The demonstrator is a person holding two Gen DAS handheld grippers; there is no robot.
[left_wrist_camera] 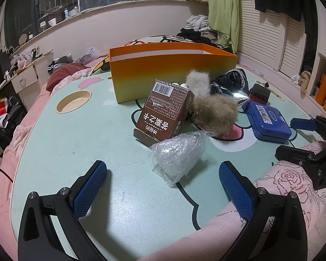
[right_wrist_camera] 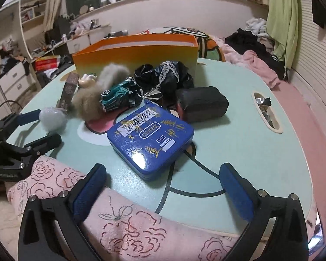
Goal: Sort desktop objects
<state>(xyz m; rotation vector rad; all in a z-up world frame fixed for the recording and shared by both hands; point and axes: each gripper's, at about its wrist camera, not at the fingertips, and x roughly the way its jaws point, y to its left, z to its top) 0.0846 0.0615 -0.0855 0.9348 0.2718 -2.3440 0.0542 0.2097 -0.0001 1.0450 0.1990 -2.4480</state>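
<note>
My left gripper [left_wrist_camera: 163, 169] is open low over the mint table [left_wrist_camera: 76, 141], with a crumpled clear plastic bundle [left_wrist_camera: 178, 154] between its fingertips, untouched. Behind it stand a brown carton [left_wrist_camera: 163, 113], tan fur ball [left_wrist_camera: 215, 111], grey fur ball [left_wrist_camera: 197, 82] and the orange box [left_wrist_camera: 173, 74]. My right gripper [right_wrist_camera: 163, 169] is open, and the near corner of a blue tin [right_wrist_camera: 151, 134] lies just ahead of its tips. Past the tin are a green toy car [right_wrist_camera: 117, 95], a black lace scrunchie [right_wrist_camera: 165, 76] and a black pouch [right_wrist_camera: 202, 104].
A pink rose-print quilt [right_wrist_camera: 130, 228] bunches along the table's near edge under both grippers. A round cup hole [left_wrist_camera: 74, 102] sits at the left and a slot with foil wrappers [right_wrist_camera: 265, 108] at the right. Bedding and clothes surround the table.
</note>
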